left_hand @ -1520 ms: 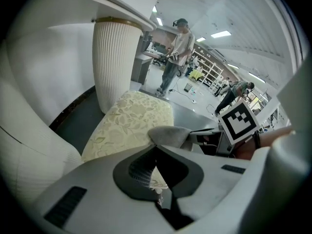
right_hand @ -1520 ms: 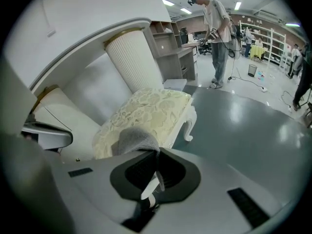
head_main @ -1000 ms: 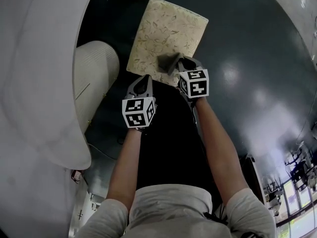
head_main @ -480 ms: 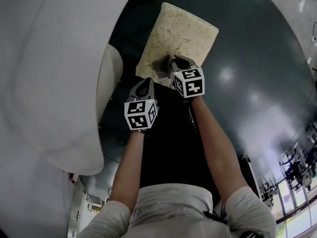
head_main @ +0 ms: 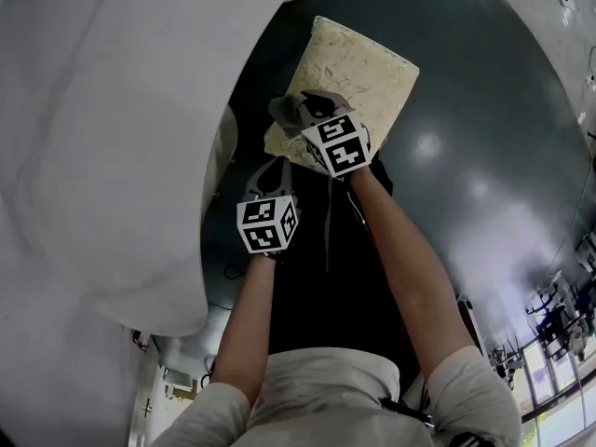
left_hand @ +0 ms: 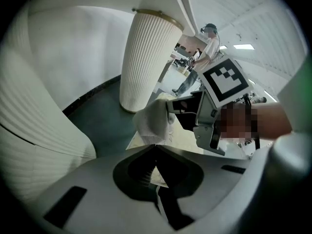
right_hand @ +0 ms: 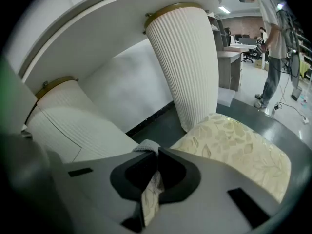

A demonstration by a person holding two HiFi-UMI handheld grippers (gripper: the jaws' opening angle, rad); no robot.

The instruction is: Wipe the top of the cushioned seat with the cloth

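Our right gripper [head_main: 298, 112] pinches cloth [head_main: 282, 110] at seat [head_main: 365, 63] left edge; our left gripper [head_main: 270, 169] closed, empty, just off near corner.

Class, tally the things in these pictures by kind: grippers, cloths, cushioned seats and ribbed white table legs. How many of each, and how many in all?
Grippers: 2, the left gripper and the right gripper
Cloth: 1
Cushioned seat: 1
Ribbed table legs: 2
Total: 6

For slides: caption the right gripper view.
Right gripper holds the cloth at the cushioned seat edge, near a ribbed pillar.
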